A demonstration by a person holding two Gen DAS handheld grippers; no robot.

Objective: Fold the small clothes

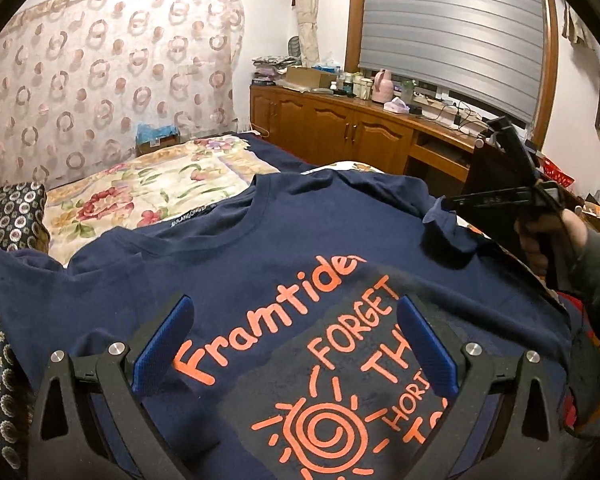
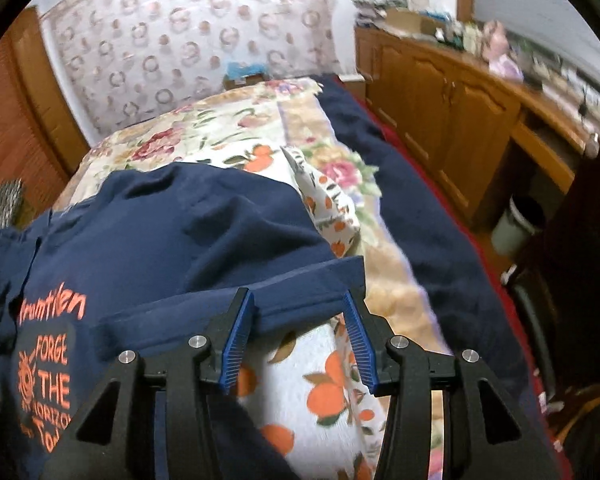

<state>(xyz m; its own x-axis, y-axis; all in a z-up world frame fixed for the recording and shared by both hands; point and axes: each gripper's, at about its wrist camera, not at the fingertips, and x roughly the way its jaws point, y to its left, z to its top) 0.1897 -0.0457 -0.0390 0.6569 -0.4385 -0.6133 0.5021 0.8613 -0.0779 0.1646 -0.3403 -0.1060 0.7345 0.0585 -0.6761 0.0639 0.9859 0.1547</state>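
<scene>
We judge the T-shirt (image 1: 260,264) soft and limp, best gripped at the sleeve hem (image 2: 300,292); both the left gripper (image 1: 296,344) and right gripper (image 2: 300,332) stand released.

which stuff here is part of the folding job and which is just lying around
For the job:
navy t-shirt
left hand-held gripper
right hand-held gripper

Just lying about:
floral blanket
wooden cabinet
pink flask
patterned curtain
</scene>
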